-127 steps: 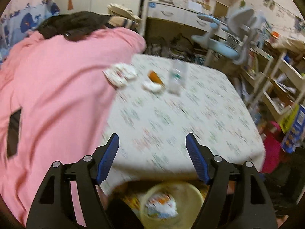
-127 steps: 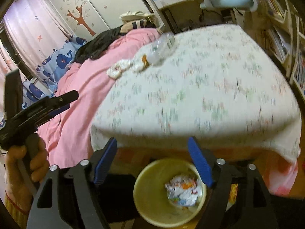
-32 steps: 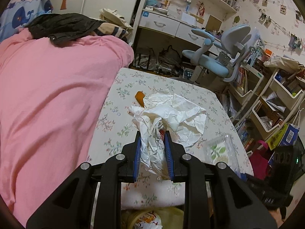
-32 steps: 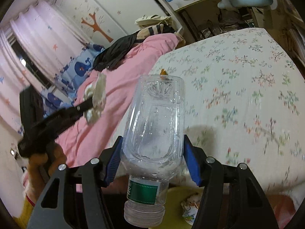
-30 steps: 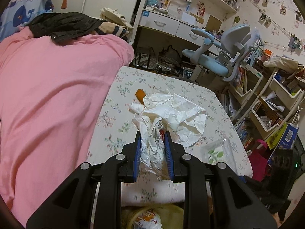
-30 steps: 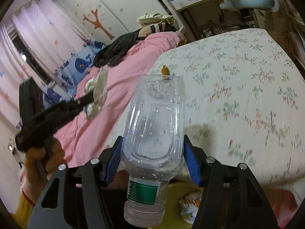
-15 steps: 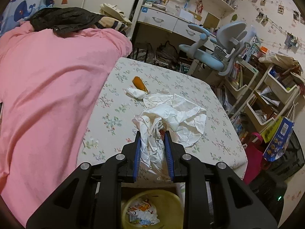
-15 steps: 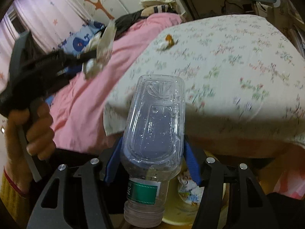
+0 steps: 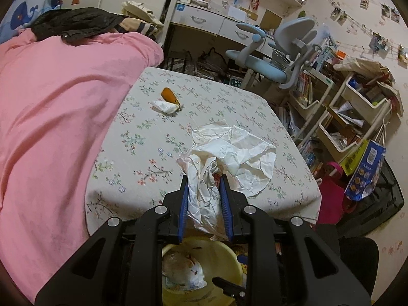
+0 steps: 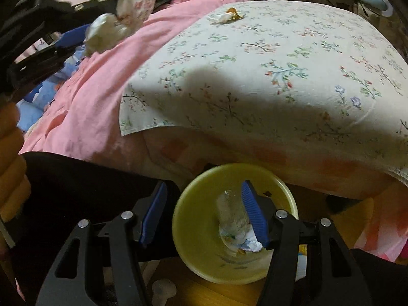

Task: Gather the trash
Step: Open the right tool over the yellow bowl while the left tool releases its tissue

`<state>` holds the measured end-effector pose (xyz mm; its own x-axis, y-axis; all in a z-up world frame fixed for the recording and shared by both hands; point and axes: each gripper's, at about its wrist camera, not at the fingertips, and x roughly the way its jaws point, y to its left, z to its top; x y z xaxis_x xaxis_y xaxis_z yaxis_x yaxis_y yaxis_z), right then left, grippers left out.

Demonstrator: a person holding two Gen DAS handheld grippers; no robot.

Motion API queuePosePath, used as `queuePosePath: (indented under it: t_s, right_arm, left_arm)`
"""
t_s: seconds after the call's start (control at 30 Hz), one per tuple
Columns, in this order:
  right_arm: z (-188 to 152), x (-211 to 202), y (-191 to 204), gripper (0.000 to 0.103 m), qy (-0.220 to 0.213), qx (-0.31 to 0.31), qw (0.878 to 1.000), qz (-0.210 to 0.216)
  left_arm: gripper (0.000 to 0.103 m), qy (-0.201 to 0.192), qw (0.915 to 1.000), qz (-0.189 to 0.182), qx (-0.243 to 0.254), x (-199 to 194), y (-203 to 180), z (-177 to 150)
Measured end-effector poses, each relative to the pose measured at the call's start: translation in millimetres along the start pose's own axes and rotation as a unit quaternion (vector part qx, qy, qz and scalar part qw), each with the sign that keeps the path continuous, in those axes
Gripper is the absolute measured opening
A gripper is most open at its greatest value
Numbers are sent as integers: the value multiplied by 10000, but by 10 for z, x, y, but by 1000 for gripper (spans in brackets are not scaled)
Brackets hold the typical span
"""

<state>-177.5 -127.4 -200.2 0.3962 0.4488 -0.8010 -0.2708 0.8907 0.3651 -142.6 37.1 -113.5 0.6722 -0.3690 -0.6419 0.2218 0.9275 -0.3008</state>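
My left gripper [image 9: 204,191] is shut on a crumpled white paper wrapper [image 9: 229,153] and holds it above the near edge of the floral-cloth table [image 9: 153,132]. It also shows in the right wrist view [image 10: 102,33] at the upper left. My right gripper [image 10: 204,204] is open just above the yellow trash bin [image 10: 193,250]. The clear plastic bottle [image 10: 232,214] lies inside the bin on other trash. The bin shows in the left wrist view [image 9: 224,262] below the fingers. A white tissue with an orange scrap [image 9: 167,102] lies on the far table.
A pink blanket [image 9: 51,102] covers the bed left of the table. A blue desk chair [image 9: 275,58], a desk and crowded shelves [image 9: 344,107] stand behind and to the right. A blue bag [image 9: 364,170] hangs at the right.
My right gripper has opened and the bottle has dropped into the bin. Both grippers have pulled back from the table toward the bin. The left still holds the wrapper.
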Motion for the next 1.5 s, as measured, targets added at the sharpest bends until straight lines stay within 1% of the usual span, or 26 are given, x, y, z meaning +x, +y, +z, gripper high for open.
queuePosePath:
  t_s: [0.07,0.2,0.3,0.37,0.4,0.5,0.57,0.63,0.7,0.77,0.83,0.9,0.93,1.13,1.23,1.5]
  right_arm:
    - [-16,-78,-38,62,-60,96,9999,-68]
    - [-55,-271,-214,65,-332,564,9977,-186]
    - [-70,-484,-369,68,-744,946,9920,-376]
    - [-63,-606,-434,69,-1011,1071,9878,-496]
    - [-60,-703,-479,71,-1226,1160,9840,-574]
    - [-55,-869,-556,74,-1621,1331,9753,-695]
    - [-55,-954,-598,74,-1826,1433,9701,-702]
    - [-47,-985,-614,75,-1915,1475,9678,-697]
    - [-42,-975,-603,75,-1943,1486,9672,-680]
    - [-43,-931,-586,75,-1923,1476,9679,-670]
    - [-41,-927,-580,75,-1906,1470,9684,-649]
    - [-41,-929,-580,76,-1904,1456,9688,-635]
    - [-48,-943,-583,76,-1911,1453,9687,-636]
    - [-53,-924,-592,77,-1892,1480,9687,-623]
    - [-53,-912,-576,77,-1870,1461,9694,-632]
    - [-51,-881,-541,78,-1843,1400,9705,-669]
  left_arm:
    - [22,19,10000,-12,31,-15,-26,-40]
    - [22,65,9999,-2,106,-30,-79,-113]
    - [22,146,9997,13,198,-26,-141,-187]
    - [22,228,9993,53,280,-20,-180,-243]
    - [22,276,9991,76,326,-11,-203,-270]
    - [22,488,9975,174,481,31,-275,-393]
    - [22,694,9956,229,580,78,-329,-512]
    - [23,971,9928,229,667,146,-373,-642]
    - [23,1269,9883,252,812,221,-425,-782]
    - [26,1637,9813,258,977,315,-474,-922]
    - [37,1868,9761,277,1077,364,-533,-1010]
    - [46,1904,9746,340,1132,369,-555,-1032]
    - [49,1896,9746,355,1135,359,-554,-1031]
    - [56,1612,9804,566,983,275,-463,-956]
    - [63,1381,9825,741,1011,230,-459,-901]
    - [68,950,9864,949,952,145,-433,-785]
